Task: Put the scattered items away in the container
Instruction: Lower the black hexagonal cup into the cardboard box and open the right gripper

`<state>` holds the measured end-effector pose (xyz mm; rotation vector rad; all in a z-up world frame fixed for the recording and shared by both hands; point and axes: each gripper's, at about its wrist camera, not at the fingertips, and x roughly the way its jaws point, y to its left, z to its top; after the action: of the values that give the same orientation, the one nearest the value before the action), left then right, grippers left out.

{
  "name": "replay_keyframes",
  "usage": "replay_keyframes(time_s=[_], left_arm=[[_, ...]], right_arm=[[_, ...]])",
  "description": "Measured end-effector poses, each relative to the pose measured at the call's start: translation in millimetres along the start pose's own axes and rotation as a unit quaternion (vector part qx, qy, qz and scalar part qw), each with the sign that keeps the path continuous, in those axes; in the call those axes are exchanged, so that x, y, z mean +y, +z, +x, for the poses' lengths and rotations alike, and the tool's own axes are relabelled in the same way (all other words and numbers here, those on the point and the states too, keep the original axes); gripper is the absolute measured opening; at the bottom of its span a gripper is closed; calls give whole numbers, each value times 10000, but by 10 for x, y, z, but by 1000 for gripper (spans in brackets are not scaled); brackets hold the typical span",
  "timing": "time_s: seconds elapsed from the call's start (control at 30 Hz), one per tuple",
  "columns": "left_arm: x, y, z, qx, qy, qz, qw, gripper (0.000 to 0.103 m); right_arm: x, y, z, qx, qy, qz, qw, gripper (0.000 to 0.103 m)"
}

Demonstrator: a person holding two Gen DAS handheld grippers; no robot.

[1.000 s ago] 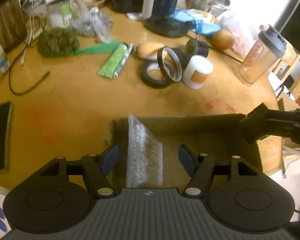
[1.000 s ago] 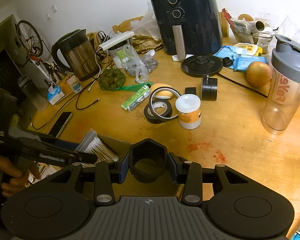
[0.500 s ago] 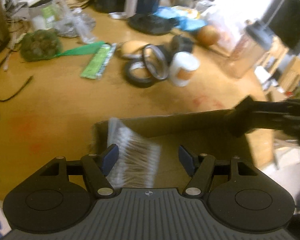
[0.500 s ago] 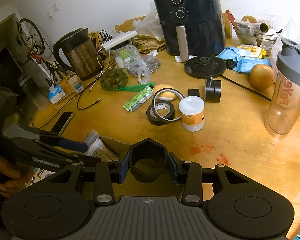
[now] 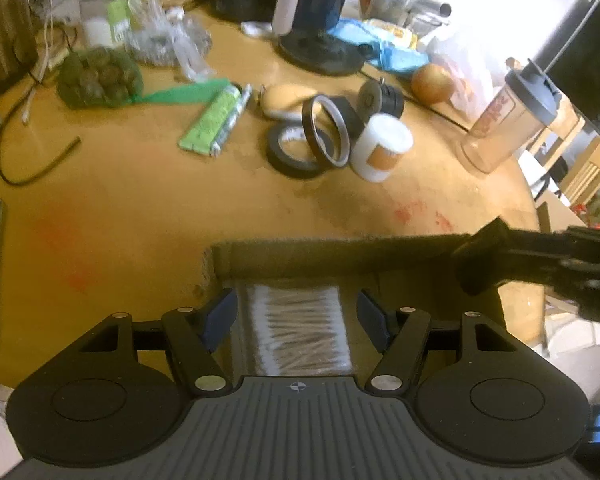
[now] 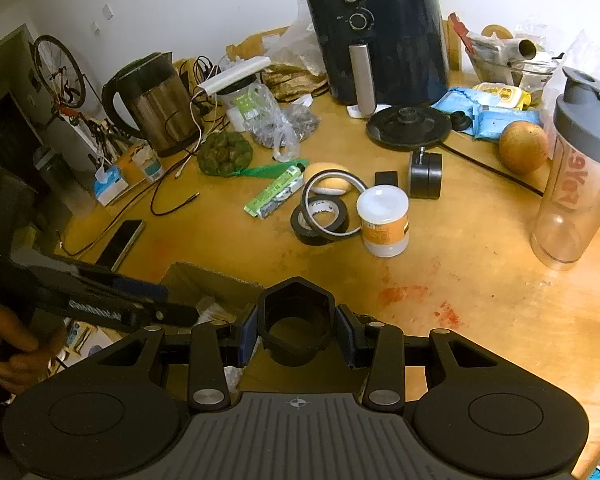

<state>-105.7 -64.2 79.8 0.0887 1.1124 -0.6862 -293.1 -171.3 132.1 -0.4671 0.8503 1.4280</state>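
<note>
Left wrist view: the left gripper (image 5: 296, 316) hangs over the cardboard box (image 5: 340, 256) at the near edge of the surface (image 5: 148, 208), jaws released and standing clear on both sides of the pack of cotton swabs (image 5: 300, 328). The pack lies flat on the box floor. A second ago it stood on edge against the left finger, and half a second ago it was tipping over, so it has dropped and settled. It looks light, thin and crinkly in clear wrap, and would probably be best pinched across its narrow width or by an edge.

Right wrist view: the right gripper (image 6: 296, 330) is clenched on a black hexagonal cup (image 6: 296, 320), held over the box's near corner, unchanged from the earlier frames. The cup looks rigid and light, and its flat sides give the pads a sure seat. The left gripper (image 6: 112, 300) shows at the left, reaching in over the box. On the surface beyond, well apart from the box, still wait the tape rolls (image 6: 320, 216), a white jar (image 6: 382, 220), a green tube (image 6: 276, 194) and a caster wheel (image 6: 424, 174).
</note>
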Motion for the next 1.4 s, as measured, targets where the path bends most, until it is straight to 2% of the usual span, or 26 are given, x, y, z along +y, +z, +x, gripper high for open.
replay_keyframes(time_s=[0.13,0.23,0.53,0.67,0.87,1.07,1.13,1.27,1.4], left_arm=[[-21,59,-112,-262,188,138,9994,66],[25,99,-160,-365,228,-16,9991,66],[119,141,-194,-406,281,-134,9987,66],[141,145,-188,-392,282,-157,9987,66],[147,147,-181,-381,286,-159,9987,66],[177,175,-172,-406,319,-202,9985,66],[180,196,-166,-415,332,-213,9984,66],[183,227,-166,-445,346,-204,9982,66],[172,259,-170,-497,345,-168,9980,66]], right_arm=[[18,-32,77,87,-74,-82,9999,44],[27,-61,167,181,-197,-205,9994,44],[77,-156,480,535,-569,-836,9934,44],[126,-189,613,663,-760,-1187,9878,44],[289,-253,740,775,-1133,-1960,9710,44],[290,-246,648,736,-1027,-1918,9733,61],[281,-231,561,617,-900,-1776,9780,69],[268,-175,402,323,-814,-1451,9855,92],[209,-82,292,83,-902,-1159,9891,102]])
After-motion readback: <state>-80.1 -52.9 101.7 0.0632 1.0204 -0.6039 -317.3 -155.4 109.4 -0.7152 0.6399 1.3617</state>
